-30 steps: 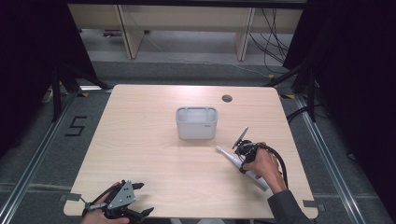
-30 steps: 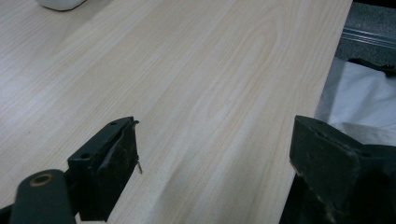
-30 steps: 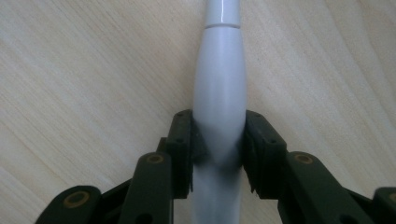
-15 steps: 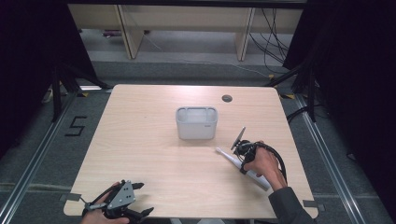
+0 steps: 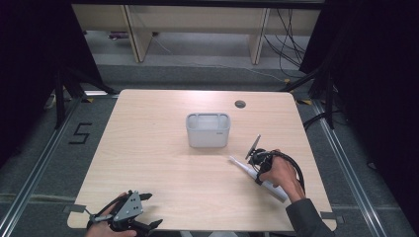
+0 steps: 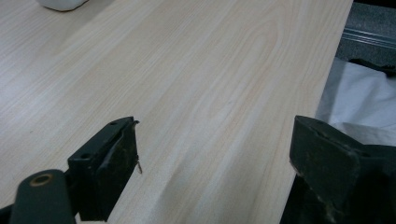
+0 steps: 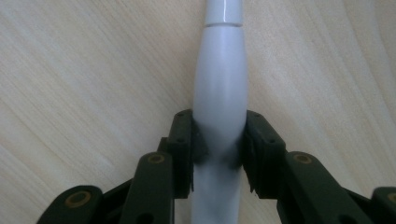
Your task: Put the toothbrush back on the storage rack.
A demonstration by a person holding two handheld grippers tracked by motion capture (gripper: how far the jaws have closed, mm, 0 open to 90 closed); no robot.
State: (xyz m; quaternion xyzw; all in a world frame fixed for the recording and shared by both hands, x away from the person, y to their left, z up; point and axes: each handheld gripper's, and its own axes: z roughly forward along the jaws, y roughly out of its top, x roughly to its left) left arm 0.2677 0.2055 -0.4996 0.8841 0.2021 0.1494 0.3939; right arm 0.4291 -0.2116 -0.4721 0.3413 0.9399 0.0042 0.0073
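Right gripper [image 7: 218, 154] clamped on white tube-shaped item [image 7: 219, 93], lying on table [image 5: 148, 163] near right edge. Grasp done; lift and likely transfer to grey bin [image 5: 208, 130] at table centre remain. Left gripper [image 6: 215, 158] wide open, idle at near-left corner.

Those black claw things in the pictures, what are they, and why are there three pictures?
They are tools a person holds, one in each hand. One camera looks down on the wooden table from above. The other two ride on the tools and look along their black jaws. The right hand-held gripper is squeezed shut on a long white tube-shaped thing lying on the table. The left hand-held gripper waits near the table's edge, jaws wide open, holding nothing. A small white tub stands in the middle of the table.
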